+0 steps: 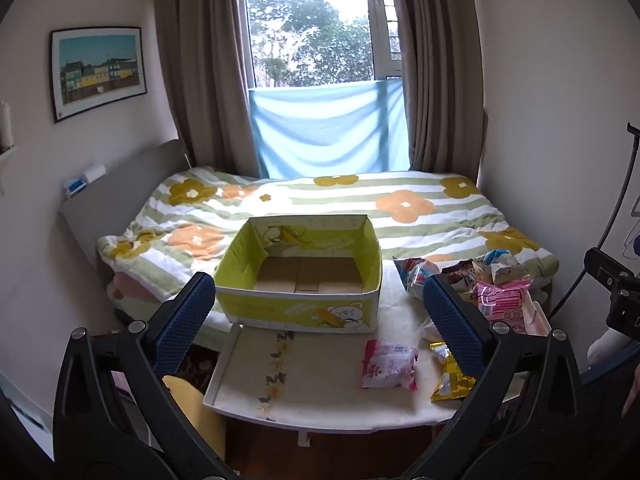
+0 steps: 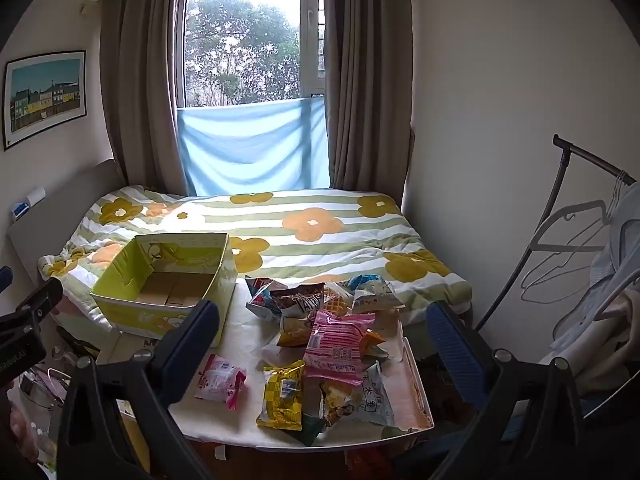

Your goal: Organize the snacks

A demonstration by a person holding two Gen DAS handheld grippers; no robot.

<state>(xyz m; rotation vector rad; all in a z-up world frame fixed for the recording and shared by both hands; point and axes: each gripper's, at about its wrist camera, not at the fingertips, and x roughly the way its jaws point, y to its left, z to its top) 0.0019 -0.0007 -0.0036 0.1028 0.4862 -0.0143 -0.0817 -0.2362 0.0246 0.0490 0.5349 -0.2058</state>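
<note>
An open yellow-green cardboard box [image 1: 298, 280] stands empty at the far left of a small white table [image 1: 320, 384]; it also shows in the right wrist view [image 2: 168, 292]. A pile of snack packets [image 2: 332, 320] lies on the table's right half, with a pink striped packet [image 2: 336, 350] on top. A small pink-white packet [image 1: 388, 364] and a yellow packet [image 1: 450, 380] lie apart near the front. My left gripper [image 1: 320, 320] is open and empty, above the table's near edge. My right gripper [image 2: 324, 344] is open and empty, held before the pile.
A bed with a flowered striped quilt [image 1: 320, 208] lies directly behind the table. A clothes rack with hangers [image 2: 580, 248] stands at the right. A yellow stool [image 1: 196, 408] sits left of the table. The window and curtains are at the back.
</note>
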